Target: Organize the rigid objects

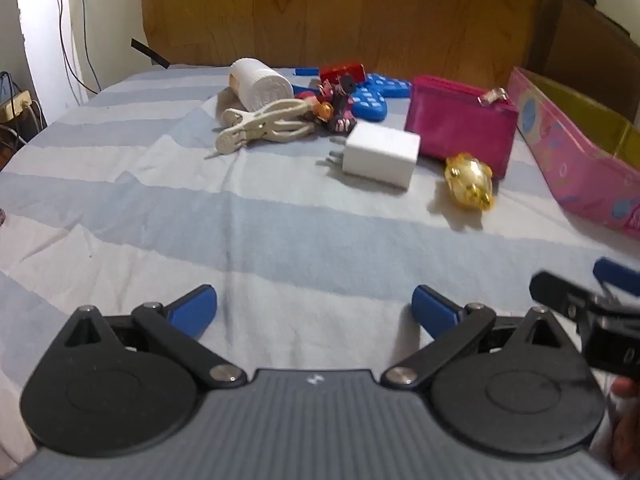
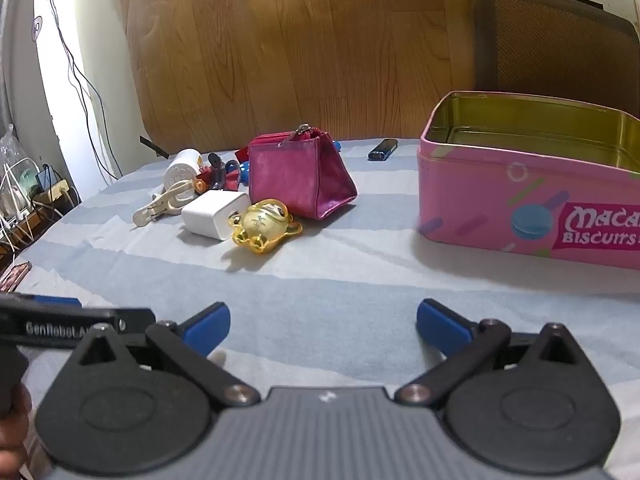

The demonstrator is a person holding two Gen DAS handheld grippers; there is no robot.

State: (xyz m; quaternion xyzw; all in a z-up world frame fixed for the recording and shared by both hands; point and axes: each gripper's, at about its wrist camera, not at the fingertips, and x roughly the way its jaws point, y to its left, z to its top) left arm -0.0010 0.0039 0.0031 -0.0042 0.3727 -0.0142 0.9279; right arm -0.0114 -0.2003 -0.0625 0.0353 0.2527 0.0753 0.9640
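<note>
Left gripper (image 1: 314,312): I see its blue fingers (image 1: 196,310) spread wide, holding nothing, low over the striped bench (image 1: 280,240).
Right gripper (image 2: 323,326): fingers spread wide too, holding nothing.
Toys: gold charm (image 2: 262,226), white charger (image 2: 214,214) and pink purse (image 2: 298,174) lie close together near the far edge.
Pink biscuit tin (image 2: 520,200): open, by the right edge.

I'm looking low over the striped cloth (image 1: 280,240) through both wrist cameras, each facing forward toward the wooden board (image 2: 320,48) behind. My left view is sitting left of the clutter, my right view nearer the pink tin (image 2: 520,208); both are sharing the white charger (image 1: 380,156) and gold figurine (image 2: 262,226).
</note>
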